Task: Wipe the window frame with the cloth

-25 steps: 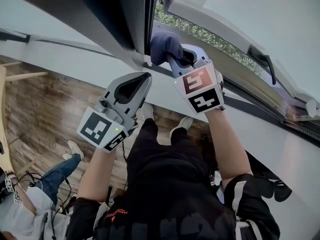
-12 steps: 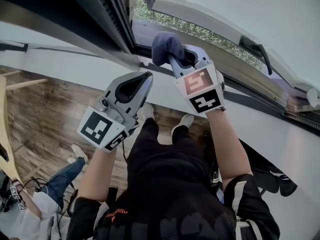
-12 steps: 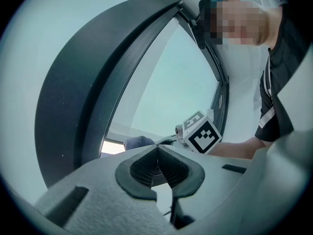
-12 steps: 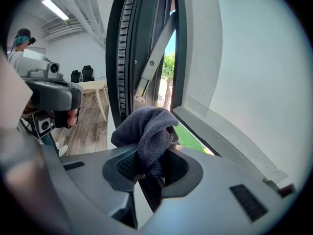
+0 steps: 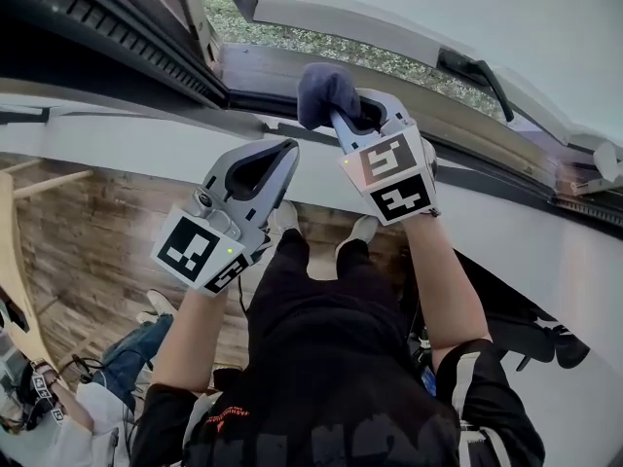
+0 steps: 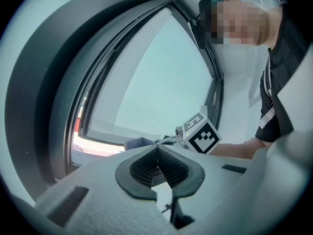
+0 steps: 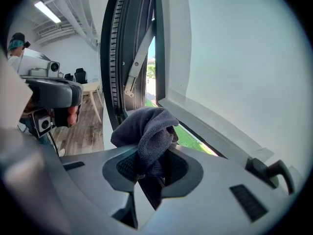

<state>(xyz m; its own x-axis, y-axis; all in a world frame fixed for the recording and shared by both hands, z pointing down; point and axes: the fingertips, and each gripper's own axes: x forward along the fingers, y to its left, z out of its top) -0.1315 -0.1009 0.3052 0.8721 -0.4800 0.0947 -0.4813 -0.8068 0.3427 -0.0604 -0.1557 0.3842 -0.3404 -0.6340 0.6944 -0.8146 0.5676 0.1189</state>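
Cloth (image 7: 146, 131): dark, bunched, clamped in right gripper (image 7: 149, 166); lower end hidden between the pads.
Window frame (image 5: 263, 71): just ahead of cloth; contact unclear.
Left gripper (image 6: 157, 153): jaws together, empty, raised alongside.

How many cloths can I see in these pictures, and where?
1. The dark blue cloth is clamped in the right gripper, held up near the window frame. The left gripper is shut on nothing. No other cloth shows.
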